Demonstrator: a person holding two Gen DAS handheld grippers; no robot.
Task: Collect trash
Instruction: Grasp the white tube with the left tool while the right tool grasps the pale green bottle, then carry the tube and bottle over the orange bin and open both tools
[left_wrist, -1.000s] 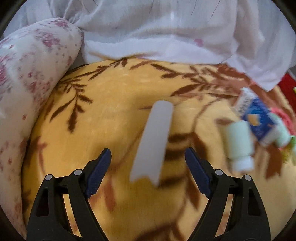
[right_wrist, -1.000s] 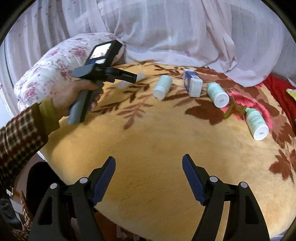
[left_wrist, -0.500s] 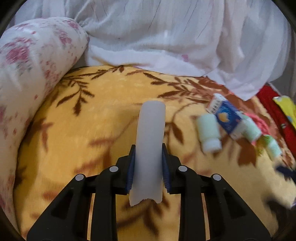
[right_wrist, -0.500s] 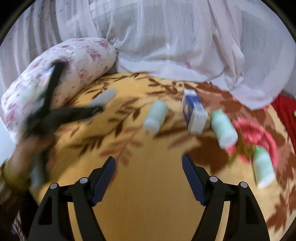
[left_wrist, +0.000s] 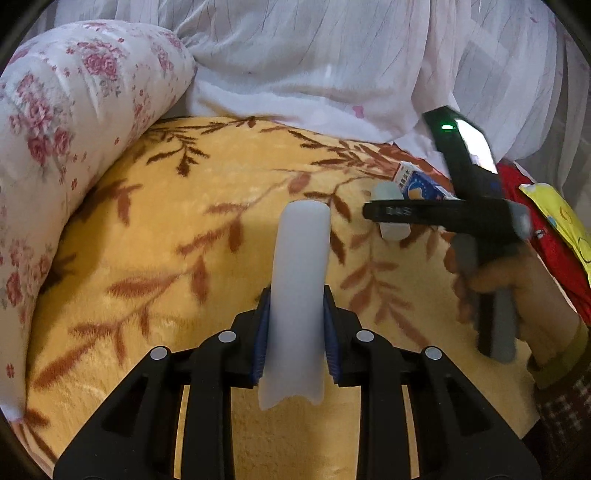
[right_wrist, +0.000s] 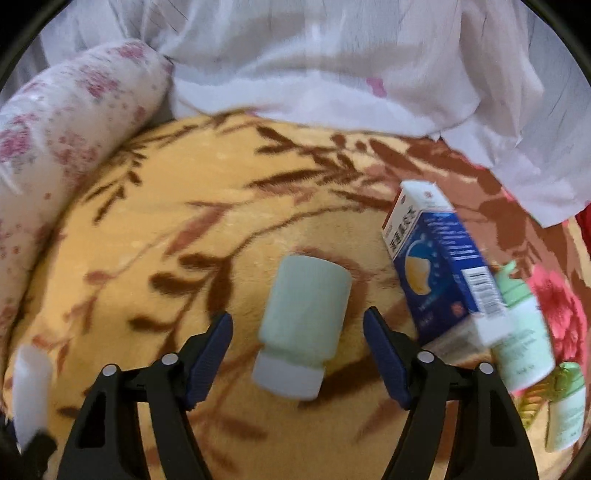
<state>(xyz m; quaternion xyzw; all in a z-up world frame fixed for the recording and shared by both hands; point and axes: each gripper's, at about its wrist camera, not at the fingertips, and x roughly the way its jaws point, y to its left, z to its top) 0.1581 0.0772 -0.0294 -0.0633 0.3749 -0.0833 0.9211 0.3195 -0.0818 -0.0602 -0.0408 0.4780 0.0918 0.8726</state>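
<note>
My left gripper (left_wrist: 294, 334) is shut on a long white plastic tube (left_wrist: 299, 280) and holds it above the yellow blanket (left_wrist: 166, 258); the tube also shows at the lower left of the right wrist view (right_wrist: 31, 387). My right gripper (right_wrist: 297, 350) is open, its fingers on either side of a pale green bottle (right_wrist: 304, 321) with a white cap that lies on the blanket. In the left wrist view the right gripper (left_wrist: 380, 213) reaches over that bottle (left_wrist: 389, 192).
A blue and white carton (right_wrist: 439, 269) lies right of the bottle, with two more green bottles (right_wrist: 521, 339) beyond it. A floral pillow (left_wrist: 55, 147) lies at the left. White curtain cloth (left_wrist: 332, 55) hangs behind. A red cloth (left_wrist: 546, 236) is at the right.
My left gripper closed on the white tube and lifted it. My right gripper moved forward across the blanket until its open fingers came around the green bottle.
</note>
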